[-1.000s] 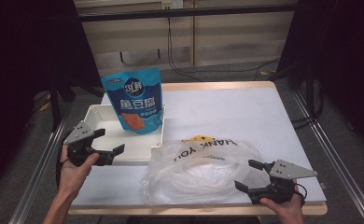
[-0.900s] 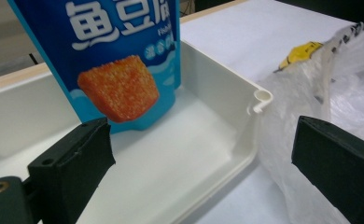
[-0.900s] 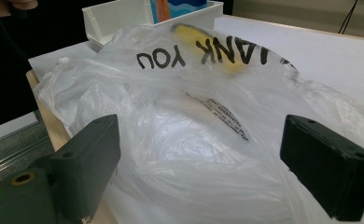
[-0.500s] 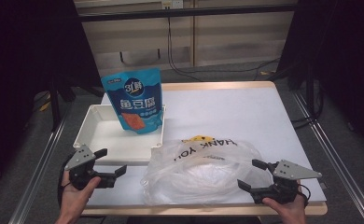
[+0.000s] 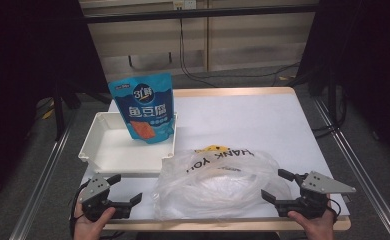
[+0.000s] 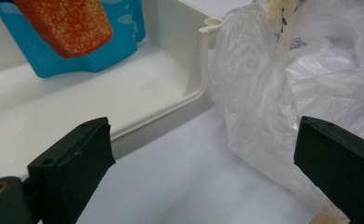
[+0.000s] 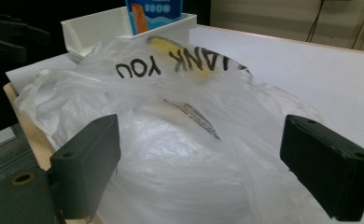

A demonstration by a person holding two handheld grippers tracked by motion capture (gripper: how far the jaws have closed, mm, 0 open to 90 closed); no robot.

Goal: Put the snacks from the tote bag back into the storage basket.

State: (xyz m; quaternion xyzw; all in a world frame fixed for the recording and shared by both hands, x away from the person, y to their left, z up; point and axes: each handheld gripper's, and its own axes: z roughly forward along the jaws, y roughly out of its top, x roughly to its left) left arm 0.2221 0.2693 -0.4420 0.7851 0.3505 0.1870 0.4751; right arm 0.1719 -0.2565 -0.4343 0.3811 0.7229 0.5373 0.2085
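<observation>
A crumpled clear plastic bag printed "THANK YOU" lies at the front middle of the white table. A blue snack pouch stands in a white tray at the left. My left gripper is open at the front left corner, just in front of the tray and left of the bag, holding nothing. My right gripper is open at the front right, its jaws at the bag's right edge, with nothing held. In the left gripper view the tray wall and the pouch are close ahead.
The table's wooden front edge runs just under both hands. Metal rails flank the table. Cables hang against the back wall. The far right half of the table is bare.
My left gripper has drawn back toward the front edge, away from the tray. My right gripper has slid slightly back too. Bag, pouch and tray have not moved.
</observation>
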